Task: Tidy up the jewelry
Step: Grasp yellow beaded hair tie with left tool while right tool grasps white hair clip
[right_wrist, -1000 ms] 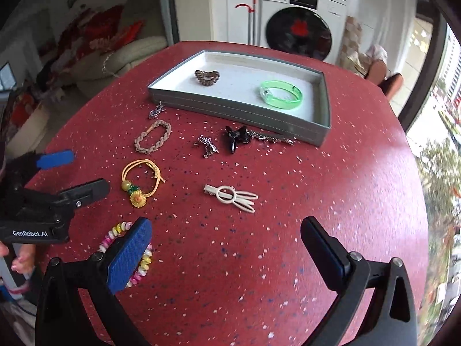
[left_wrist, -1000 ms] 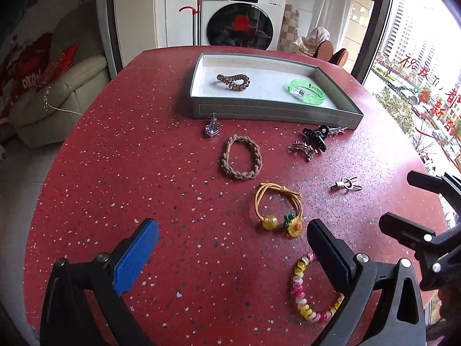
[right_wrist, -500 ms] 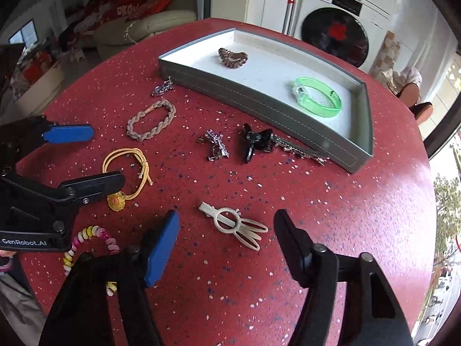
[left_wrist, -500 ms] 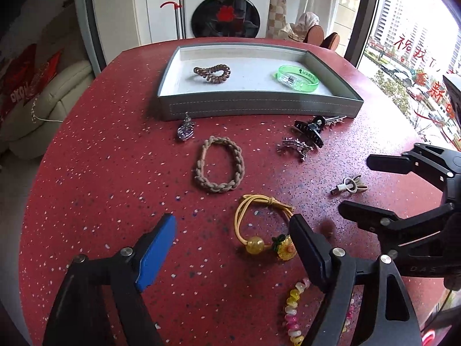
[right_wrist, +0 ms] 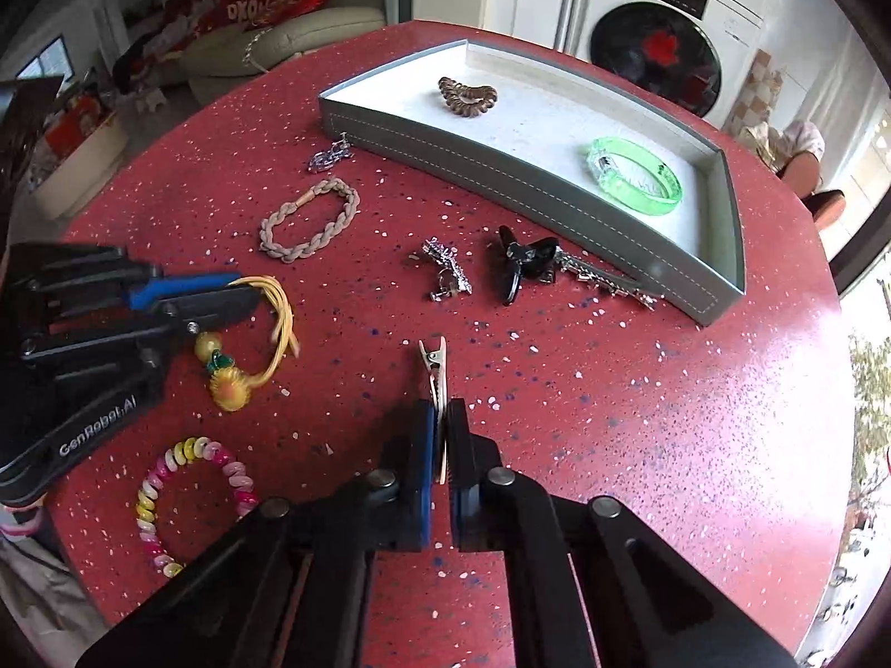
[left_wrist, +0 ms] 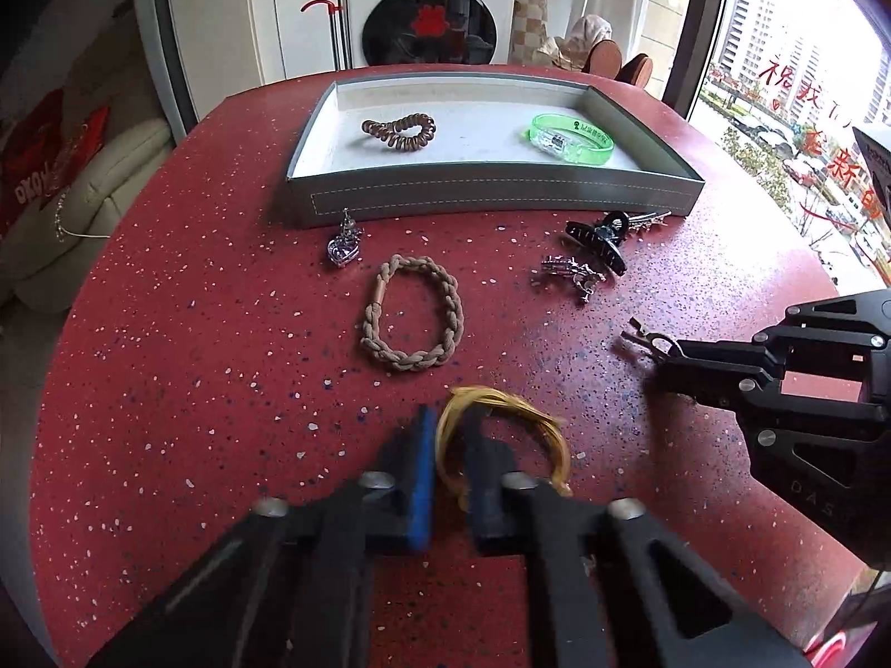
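Right wrist view: the cream hair clip (right_wrist: 436, 376) is pinched in the right tool (right_wrist: 441, 434), its long axis pointing ahead toward the grey tray (right_wrist: 534, 189) across the worktop (right_wrist: 640, 417); the left tool (right_wrist: 223, 294) grips the yellow hair tie (right_wrist: 281, 312).

Glossy speckled red table (left_wrist: 167, 389), translucent green plastic bangle (left_wrist: 571, 139), braided cloth bracelet (left_wrist: 412, 312), matt grey tray (left_wrist: 490, 201)

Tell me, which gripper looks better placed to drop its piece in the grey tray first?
Probably the right gripper: shut on the cream hair clip, with bare table up to the tray. The left gripper, holding the yellow hair tie, has the braided bracelet ahead.
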Motion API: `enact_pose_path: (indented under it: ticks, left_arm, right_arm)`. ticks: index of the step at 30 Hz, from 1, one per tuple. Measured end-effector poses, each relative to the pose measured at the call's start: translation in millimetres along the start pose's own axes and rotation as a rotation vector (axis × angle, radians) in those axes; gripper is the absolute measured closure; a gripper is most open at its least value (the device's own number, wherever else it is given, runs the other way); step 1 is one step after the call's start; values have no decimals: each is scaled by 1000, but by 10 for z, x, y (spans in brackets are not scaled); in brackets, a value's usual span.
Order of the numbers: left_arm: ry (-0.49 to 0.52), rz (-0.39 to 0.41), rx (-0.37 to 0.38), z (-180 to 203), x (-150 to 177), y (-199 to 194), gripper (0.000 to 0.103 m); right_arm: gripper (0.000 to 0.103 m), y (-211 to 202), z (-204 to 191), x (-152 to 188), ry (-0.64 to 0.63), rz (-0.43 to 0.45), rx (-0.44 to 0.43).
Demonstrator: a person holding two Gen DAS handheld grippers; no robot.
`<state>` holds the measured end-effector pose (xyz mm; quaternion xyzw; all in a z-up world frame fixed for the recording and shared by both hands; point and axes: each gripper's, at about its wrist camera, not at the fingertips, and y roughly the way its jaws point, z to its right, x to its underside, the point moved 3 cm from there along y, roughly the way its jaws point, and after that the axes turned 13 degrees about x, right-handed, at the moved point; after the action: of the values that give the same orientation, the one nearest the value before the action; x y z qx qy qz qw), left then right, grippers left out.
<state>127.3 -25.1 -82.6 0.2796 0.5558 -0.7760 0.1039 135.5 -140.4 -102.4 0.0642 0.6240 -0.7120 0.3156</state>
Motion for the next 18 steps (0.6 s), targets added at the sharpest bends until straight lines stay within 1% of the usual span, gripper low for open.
enact_pose_path:
  ticks: [8,12,18]
  left_arm:
    - [-36,38,60,-61,0,-118,82]
    - [-19,55,63,-57,-12,-194,82]
    - [-28,84,83,-66,-87,-339,82]
  right_arm:
    - [99,-136,234,3,193,-5,-61]
    - [99,-201,272,0,231,8,-90]
    - [99,-326,293,-46,259,37,-114]
